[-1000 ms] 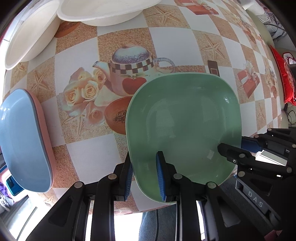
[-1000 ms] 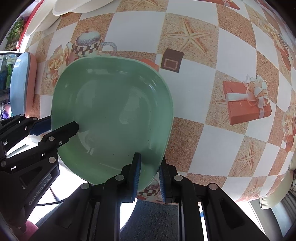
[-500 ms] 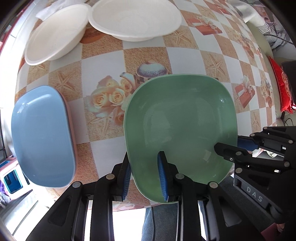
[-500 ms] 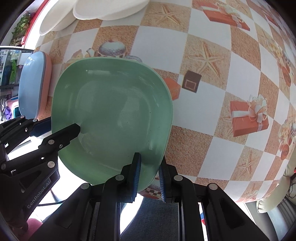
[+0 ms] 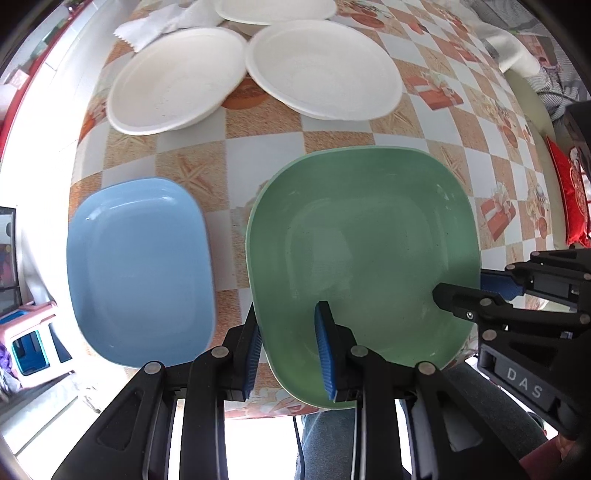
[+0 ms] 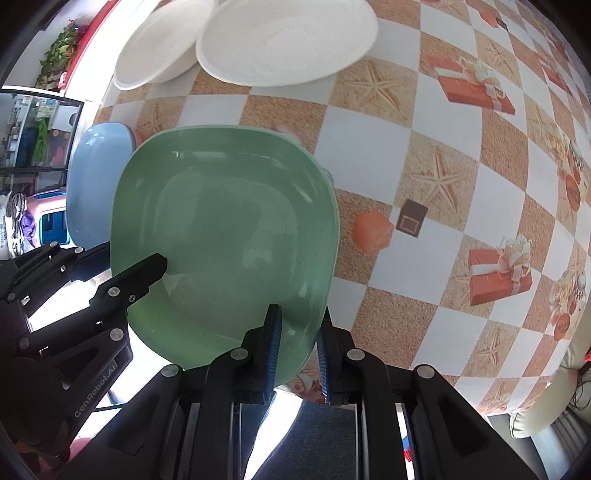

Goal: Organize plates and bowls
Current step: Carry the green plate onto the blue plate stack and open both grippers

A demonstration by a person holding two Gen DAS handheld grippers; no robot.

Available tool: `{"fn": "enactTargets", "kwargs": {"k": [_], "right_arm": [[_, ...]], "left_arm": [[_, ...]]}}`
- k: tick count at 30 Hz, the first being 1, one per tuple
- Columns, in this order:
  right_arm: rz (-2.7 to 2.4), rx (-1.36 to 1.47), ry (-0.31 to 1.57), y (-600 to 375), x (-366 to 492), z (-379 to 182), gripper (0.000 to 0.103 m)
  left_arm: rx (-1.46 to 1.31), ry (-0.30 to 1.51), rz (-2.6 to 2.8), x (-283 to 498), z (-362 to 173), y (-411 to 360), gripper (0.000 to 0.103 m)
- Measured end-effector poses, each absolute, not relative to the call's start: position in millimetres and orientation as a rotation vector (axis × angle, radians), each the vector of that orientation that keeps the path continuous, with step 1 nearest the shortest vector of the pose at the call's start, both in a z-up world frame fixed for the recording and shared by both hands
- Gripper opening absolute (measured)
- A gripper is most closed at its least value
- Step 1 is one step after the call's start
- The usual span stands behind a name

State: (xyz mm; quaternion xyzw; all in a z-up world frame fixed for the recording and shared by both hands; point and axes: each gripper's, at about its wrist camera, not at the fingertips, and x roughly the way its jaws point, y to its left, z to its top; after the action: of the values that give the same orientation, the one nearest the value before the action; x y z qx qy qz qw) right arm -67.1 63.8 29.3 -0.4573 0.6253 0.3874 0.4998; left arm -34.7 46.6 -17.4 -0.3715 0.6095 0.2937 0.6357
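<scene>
A green square plate (image 5: 362,236) (image 6: 229,229) hangs above the checkered tablecloth, held at two sides. My left gripper (image 5: 288,317) (image 6: 125,258) is shut on its near-left rim, one blue pad under the rim and one inside. My right gripper (image 5: 465,286) (image 6: 298,321) is shut on the right rim. A blue plate (image 5: 136,273) (image 6: 92,166) lies on the table just left of the green one. Farther back lie two white round plates (image 5: 173,77) (image 5: 321,66), with a third white plate (image 5: 273,7) behind them.
A crumpled white napkin (image 5: 159,22) lies at the back left. The table's near edge runs under the grippers, with a person's legs (image 5: 325,435) below it. A pink stool (image 5: 29,339) stands on the floor at the left, and a red cushion (image 5: 569,199) lies at the right.
Both grippers have lifted the green plate and carried it left toward the blue plate. The teapot picture is now covered, and the white plates have come fully into view.
</scene>
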Motion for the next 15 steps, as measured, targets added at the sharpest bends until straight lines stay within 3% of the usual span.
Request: {"fn": "enactTargets", "kwargs": {"k": [15], "right_arm": [[1.064, -1.118, 1.545, 89.8, -100.9, 32.6, 0.020]], "left_arm": [[-0.902, 1.352, 0.838, -123.3, -1.0, 84.6, 0.029]]}}
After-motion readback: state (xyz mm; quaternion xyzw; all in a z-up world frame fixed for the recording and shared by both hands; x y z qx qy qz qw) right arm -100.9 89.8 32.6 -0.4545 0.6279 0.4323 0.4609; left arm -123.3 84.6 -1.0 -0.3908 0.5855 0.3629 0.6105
